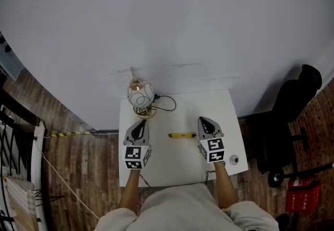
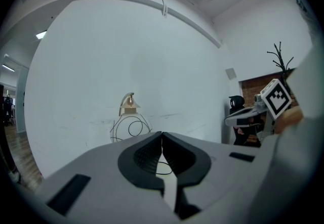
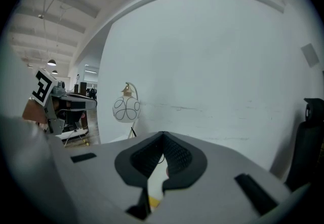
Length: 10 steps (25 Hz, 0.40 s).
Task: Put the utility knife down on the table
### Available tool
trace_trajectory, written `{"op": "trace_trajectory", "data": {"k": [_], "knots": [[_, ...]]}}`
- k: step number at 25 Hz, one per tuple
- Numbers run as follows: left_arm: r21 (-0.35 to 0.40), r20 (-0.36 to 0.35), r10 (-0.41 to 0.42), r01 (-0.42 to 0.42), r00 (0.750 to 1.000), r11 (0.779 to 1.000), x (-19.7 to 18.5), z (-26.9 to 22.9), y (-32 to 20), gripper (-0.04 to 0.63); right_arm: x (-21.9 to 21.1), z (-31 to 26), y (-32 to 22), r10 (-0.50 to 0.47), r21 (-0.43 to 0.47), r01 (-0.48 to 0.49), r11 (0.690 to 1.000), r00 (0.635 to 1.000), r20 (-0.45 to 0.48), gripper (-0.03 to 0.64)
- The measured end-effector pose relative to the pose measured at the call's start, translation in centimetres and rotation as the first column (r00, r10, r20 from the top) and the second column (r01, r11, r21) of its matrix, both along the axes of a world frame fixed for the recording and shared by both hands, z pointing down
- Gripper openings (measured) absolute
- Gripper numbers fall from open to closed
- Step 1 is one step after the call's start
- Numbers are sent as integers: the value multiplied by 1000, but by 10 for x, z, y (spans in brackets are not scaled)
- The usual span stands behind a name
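Observation:
A yellow utility knife (image 1: 182,134) lies flat on the small white table (image 1: 177,165), between the two grippers and touched by neither. My left gripper (image 1: 139,123) hovers over the table's left side with its jaws shut and nothing in them; in its own view the tips (image 2: 162,134) meet. To the right of the knife my right gripper (image 1: 202,120) is shut and empty too, its tips (image 3: 163,134) closed together. A yellow patch (image 3: 152,202) shows low through the gap behind its pads.
A wire-globe lamp (image 1: 141,94) stands at the table's far left corner, its black cable (image 1: 164,104) looping across the top. A small round object (image 1: 234,160) lies near the right edge. A black office chair (image 1: 292,105) stands right of the table, close to the white wall.

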<state>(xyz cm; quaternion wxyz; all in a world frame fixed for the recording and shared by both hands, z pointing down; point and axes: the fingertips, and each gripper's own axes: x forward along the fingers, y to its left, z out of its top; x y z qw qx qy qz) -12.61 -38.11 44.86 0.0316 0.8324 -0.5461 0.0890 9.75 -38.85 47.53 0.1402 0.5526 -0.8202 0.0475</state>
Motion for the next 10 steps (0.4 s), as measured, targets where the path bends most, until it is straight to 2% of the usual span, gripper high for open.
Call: {"op": "trace_trajectory", "data": {"k": [10], "knots": [[3,3,7,-7,1000,1000,6,-1,7,6,2,3,9,-6,-20,6,1000,1000,-1,-3]]}}
